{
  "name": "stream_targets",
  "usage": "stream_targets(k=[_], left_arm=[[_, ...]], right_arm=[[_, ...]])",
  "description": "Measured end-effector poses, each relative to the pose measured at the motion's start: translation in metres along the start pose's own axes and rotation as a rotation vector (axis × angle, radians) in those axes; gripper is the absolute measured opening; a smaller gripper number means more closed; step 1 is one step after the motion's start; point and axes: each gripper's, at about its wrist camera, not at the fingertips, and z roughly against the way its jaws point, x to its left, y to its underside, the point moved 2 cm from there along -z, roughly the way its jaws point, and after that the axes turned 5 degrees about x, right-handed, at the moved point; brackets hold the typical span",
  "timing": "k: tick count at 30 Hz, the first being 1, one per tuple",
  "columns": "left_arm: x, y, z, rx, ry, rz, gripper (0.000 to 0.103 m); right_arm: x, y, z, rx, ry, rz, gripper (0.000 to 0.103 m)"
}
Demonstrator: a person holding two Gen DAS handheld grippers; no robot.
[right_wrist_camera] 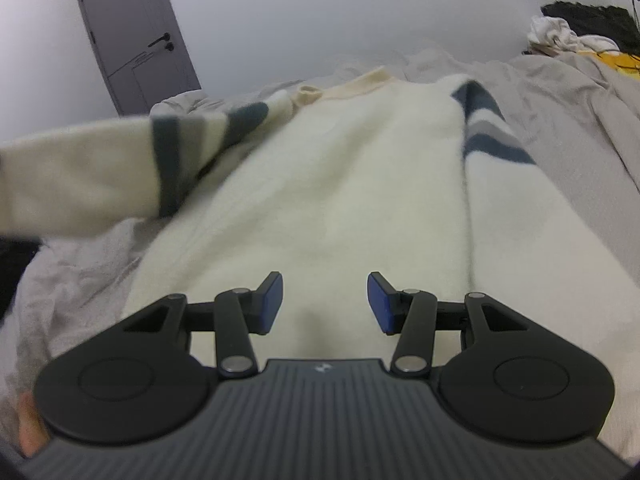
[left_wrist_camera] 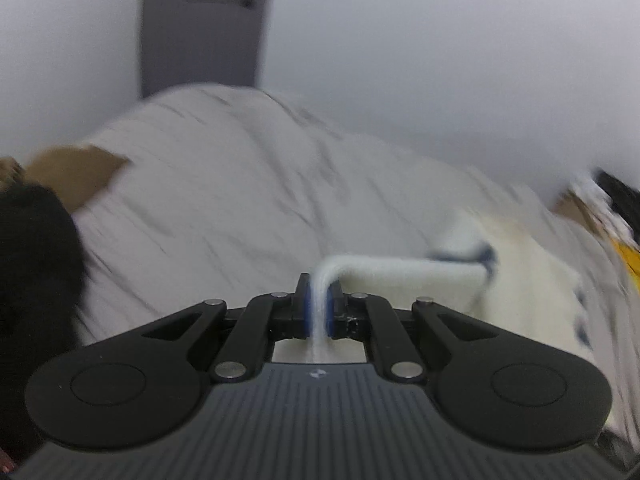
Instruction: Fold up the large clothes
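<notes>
1. Left wrist view: the left claw (left_wrist_camera: 319,300) is closed on a thin fold of the cream sweater (left_wrist_camera: 520,280), the fabric pinched between its blue pads (left_wrist_camera: 306,312). The sweater extends right of the claw and lies on the grey bedsheet (left_wrist_camera: 208,200). The frame is motion-blurred. A grey door (left_wrist_camera: 200,28) stands behind the bed.

2. Right wrist view: the right claw (right_wrist_camera: 325,304) is wide, holding nothing, directly above the sweater (right_wrist_camera: 340,184). The sweater lies flat on the bedsheet (right_wrist_camera: 560,120), collar (right_wrist_camera: 360,84) at the far end. Its left sleeve (right_wrist_camera: 80,176), with dark bands, is raised off the bed left of the sweater's body. The door (right_wrist_camera: 132,36) stands beyond the collar, far left.
</notes>
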Motion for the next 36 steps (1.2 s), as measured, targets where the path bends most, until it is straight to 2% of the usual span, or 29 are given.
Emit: stream_targets(k=[2, 4, 8, 13, 16, 18, 22, 24, 26, 29, 30, 32, 33, 34, 36], left_arm=[[0.022, -0.038, -0.014, -0.038, -0.087, 0.008, 0.008], [0.050, -0.070, -0.032, -0.063, -0.135, 0.041, 0.007], [0.087, -0.121, -0.089, -0.068, -0.252, 0.056, 0.007], [0.111, -0.156, -0.178, -0.026, -0.306, 0.089, 0.007], [0.127, -0.152, -0.230, 0.012, -0.321, 0.081, 0.008], [0.143, -0.142, -0.262, 0.066, -0.330, 0.076, 0.008], [0.187, -0.120, -0.307, 0.134, -0.295, 0.187, 0.008], [0.192, -0.105, -0.318, 0.130, -0.275, 0.205, 0.009], [0.192, -0.091, -0.331, 0.134, -0.290, 0.210, 0.009], [0.178, -0.082, -0.334, 0.095, -0.317, 0.164, 0.011], [0.173, -0.081, -0.333, 0.095, -0.333, 0.163, 0.019], [0.163, -0.079, -0.327, 0.110, -0.388, 0.160, 0.042], [0.157, -0.077, -0.322, 0.111, -0.415, 0.168, 0.059], [0.148, -0.075, -0.314, 0.101, -0.415, 0.168, 0.065], [0.130, -0.069, -0.297, 0.079, -0.407, 0.142, 0.067]], right_arm=[[0.001, -0.001, -0.004, 0.008, 0.000, 0.002, 0.049], [0.003, -0.002, -0.009, 0.018, -0.003, 0.000, 0.049], [0.009, -0.006, -0.021, 0.015, -0.011, 0.013, 0.049], [0.014, -0.019, -0.042, -0.029, -0.033, 0.030, 0.049], [0.014, -0.021, -0.057, -0.022, -0.021, 0.043, 0.049], [0.009, -0.022, -0.069, -0.010, -0.016, 0.007, 0.049], [0.011, -0.025, -0.076, -0.032, 0.021, 0.023, 0.049], [0.008, -0.025, -0.082, -0.032, 0.033, 0.024, 0.049], [0.004, -0.025, -0.091, -0.012, 0.026, 0.008, 0.049], [0.002, -0.026, -0.093, -0.018, 0.017, 0.013, 0.049], [0.001, -0.026, -0.092, -0.019, 0.012, 0.014, 0.049], [-0.001, -0.027, -0.092, -0.019, -0.001, 0.002, 0.049], [-0.003, -0.027, -0.090, -0.019, -0.008, -0.002, 0.049], [-0.003, -0.028, -0.091, -0.017, -0.015, -0.006, 0.049], [-0.004, -0.028, -0.088, -0.018, -0.027, -0.012, 0.049]])
